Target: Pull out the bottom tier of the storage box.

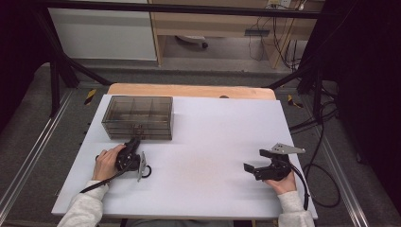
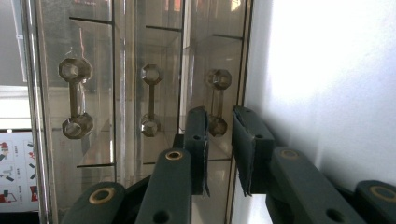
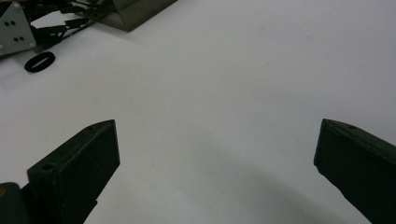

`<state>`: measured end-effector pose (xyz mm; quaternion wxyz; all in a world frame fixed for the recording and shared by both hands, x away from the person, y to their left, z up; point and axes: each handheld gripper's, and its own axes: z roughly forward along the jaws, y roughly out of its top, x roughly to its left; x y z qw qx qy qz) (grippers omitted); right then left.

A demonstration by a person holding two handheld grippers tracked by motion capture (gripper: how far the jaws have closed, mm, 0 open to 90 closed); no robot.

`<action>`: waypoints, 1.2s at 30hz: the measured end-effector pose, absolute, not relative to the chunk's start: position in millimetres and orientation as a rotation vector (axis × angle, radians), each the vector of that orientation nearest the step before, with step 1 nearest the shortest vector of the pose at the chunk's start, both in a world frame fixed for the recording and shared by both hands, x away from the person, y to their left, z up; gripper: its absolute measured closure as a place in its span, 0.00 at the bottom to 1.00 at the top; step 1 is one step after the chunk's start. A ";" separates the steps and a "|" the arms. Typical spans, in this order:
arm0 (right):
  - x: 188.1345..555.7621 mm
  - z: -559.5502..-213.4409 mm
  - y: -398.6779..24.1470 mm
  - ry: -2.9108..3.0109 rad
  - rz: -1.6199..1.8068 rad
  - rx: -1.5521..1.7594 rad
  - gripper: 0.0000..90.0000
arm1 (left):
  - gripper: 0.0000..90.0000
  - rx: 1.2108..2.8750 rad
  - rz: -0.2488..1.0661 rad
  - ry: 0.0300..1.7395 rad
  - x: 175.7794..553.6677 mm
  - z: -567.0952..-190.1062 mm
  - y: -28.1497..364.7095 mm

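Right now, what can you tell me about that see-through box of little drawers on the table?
The drawer box looks like smoky clear plastic, low and wide, with stacked drawers that look shut. It stands upright at the far left of the white table. The left gripper view shows three faceted dumbbell-shaped handles. The left gripper points at one handle, jaws either side, not yet pressing it.

no legible text, poster (image 2: 14, 170) at left edge too blurry to read

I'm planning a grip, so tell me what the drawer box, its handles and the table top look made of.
Drawer box: smoky clear plastic, probably acrylic; the dividers show through its glossy walls. Handles: clear faceted plastic or glass, with light glinting in the knobs. Table top: matte white sheet, maybe foam board, without glare.
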<state>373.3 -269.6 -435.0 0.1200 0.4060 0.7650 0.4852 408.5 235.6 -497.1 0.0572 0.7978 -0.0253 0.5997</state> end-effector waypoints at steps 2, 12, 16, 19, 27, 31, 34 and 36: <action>373.3 -435.1 -269.6 2.235 1.421 1.190 0.01 | 0.85 2.416 1.820 -0.079 409.1 -497.5 235.9; 373.5 -435.0 -270.0 2.228 1.423 1.188 0.01 | 0.87 2.401 1.846 -0.101 411.5 -499.5 235.9; 373.6 -435.4 -269.6 2.236 1.419 1.183 0.01 | 0.87 2.395 1.855 -0.111 412.3 -499.9 235.9; 373.6 -435.4 -269.6 2.237 1.418 1.187 0.01 | 0.87 2.397 1.856 -0.113 412.5 -500.3 236.0; 373.7 -435.4 -269.6 2.237 1.420 1.182 0.01 | 0.88 2.388 1.863 -0.121 412.3 -501.5 236.2; 373.7 -435.4 -269.6 2.237 1.420 1.182 0.01 | 0.88 2.382 1.873 -0.129 411.8 -502.2 236.3; 373.8 -435.5 -269.6 2.237 1.420 1.181 0.01 | 0.88 2.380 1.883 -0.146 411.6 -502.5 236.4; 373.7 -435.4 -269.6 2.237 1.421 1.181 0.01 | 0.89 2.381 1.881 -0.148 411.5 -502.7 236.6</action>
